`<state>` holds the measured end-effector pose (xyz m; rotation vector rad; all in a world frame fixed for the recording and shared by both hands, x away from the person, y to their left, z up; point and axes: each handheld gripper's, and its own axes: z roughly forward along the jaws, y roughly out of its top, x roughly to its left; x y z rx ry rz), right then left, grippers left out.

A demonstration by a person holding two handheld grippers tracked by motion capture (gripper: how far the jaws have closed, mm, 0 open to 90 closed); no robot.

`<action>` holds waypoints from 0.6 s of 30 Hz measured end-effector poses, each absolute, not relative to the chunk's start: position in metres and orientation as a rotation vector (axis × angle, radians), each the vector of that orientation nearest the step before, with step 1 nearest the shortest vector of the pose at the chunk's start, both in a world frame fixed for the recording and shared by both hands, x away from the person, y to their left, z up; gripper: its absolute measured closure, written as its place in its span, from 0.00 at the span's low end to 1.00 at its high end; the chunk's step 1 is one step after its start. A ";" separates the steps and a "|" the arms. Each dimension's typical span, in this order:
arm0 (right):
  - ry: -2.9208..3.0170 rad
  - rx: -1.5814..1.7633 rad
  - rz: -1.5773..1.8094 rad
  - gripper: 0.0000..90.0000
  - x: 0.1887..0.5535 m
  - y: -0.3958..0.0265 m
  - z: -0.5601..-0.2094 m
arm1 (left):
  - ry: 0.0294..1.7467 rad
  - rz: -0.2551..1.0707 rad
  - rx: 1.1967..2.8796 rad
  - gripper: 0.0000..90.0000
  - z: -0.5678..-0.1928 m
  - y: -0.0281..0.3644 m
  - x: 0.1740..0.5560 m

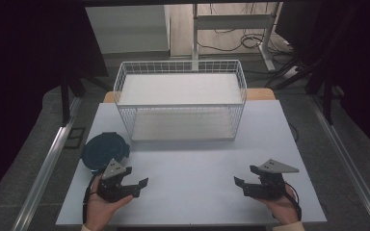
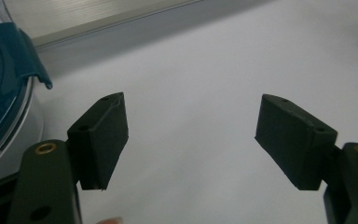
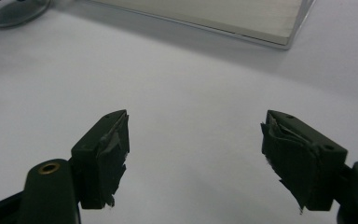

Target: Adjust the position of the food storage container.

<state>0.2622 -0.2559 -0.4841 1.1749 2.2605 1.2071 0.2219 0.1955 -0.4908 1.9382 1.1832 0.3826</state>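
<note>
Both grippers stand with jaws parted and nothing between them: the left gripper (image 1: pixel 136 185) and the right gripper (image 1: pixel 243 185) rest low over the near part of the white table (image 1: pixel 192 159), each cradled in a hand and pointing inward toward the other. In the left gripper view its black pads (image 2: pixel 103 140) frame only bare tabletop, and just beside them, at the left edge, sits the dark teal round container (image 2: pixel 2 88) with a clear rim and a lid clip. From the high view that container (image 1: pixel 101 149) lies at the table's left side, touching or nearly touching the left gripper's back, in front of the left corner of the white wire basket (image 1: pixel 180 67), whose shelves look bare. The container seems light, rigid plastic, probably smooth and a bit slippery; a pinch across the rim near the clip, or both grippers squeezing opposite sides, looks the safest hold.
</note>
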 end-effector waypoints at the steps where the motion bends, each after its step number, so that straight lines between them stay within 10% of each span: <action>1: 2.260 1.173 1.207 0.26 0.262 -0.256 -0.484 | 1.183 0.387 1.940 0.28 -0.490 0.195 0.222; 18: 2.206 1.217 1.202 0.26 0.259 -0.262 -0.483 | 1.176 0.449 1.919 0.35 -0.444 0.203 0.231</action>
